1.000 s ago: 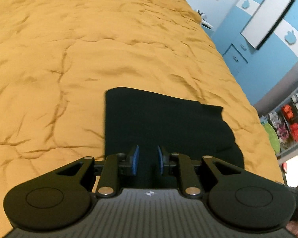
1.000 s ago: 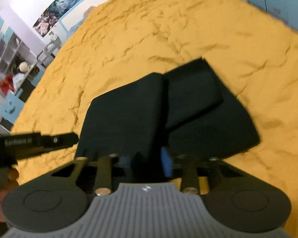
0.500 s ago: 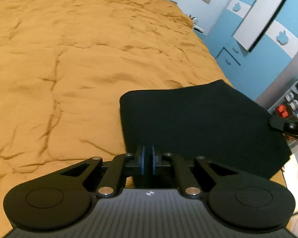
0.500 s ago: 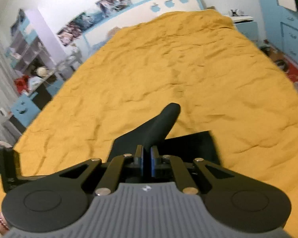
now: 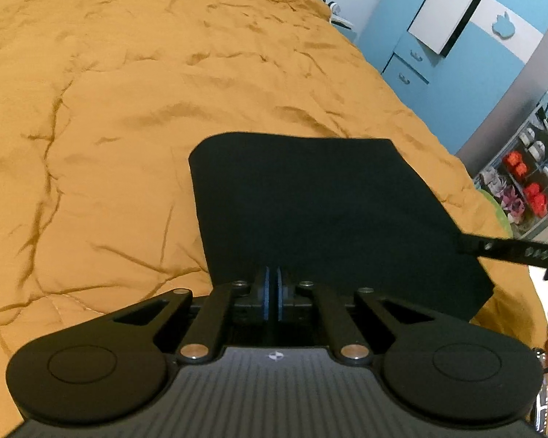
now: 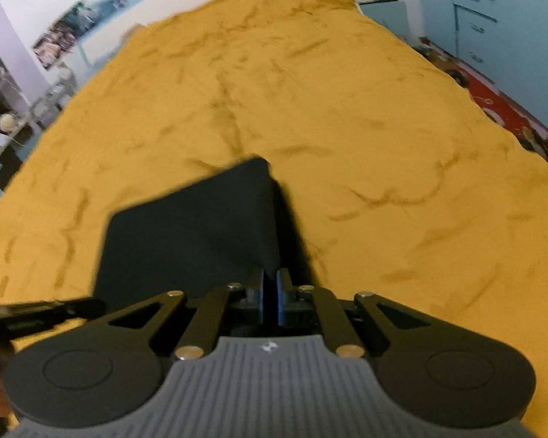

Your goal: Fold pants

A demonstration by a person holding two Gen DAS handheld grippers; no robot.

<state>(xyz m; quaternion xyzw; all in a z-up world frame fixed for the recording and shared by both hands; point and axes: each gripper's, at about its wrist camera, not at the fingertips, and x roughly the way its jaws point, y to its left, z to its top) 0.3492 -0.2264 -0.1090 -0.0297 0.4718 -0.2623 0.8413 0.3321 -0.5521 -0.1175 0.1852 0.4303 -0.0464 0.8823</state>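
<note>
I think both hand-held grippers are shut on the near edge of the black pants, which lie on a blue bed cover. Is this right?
Not quite: the bed cover is orange-yellow, not blue; both wrist views show it. The rest holds: the left hand-held gripper and the right hand-held gripper are each shut on the near edge of the black pants.

The orange bedspread (image 5: 128,91) lies bare to the left and far side of the folded black pants (image 5: 328,204), leaving wide room there. To the right the bed edge is near, with a blue cabinet (image 5: 413,69) and cluttered shelves (image 5: 529,179) beyond. The right gripper (image 5: 464,246) touches the pants' right edge
</note>
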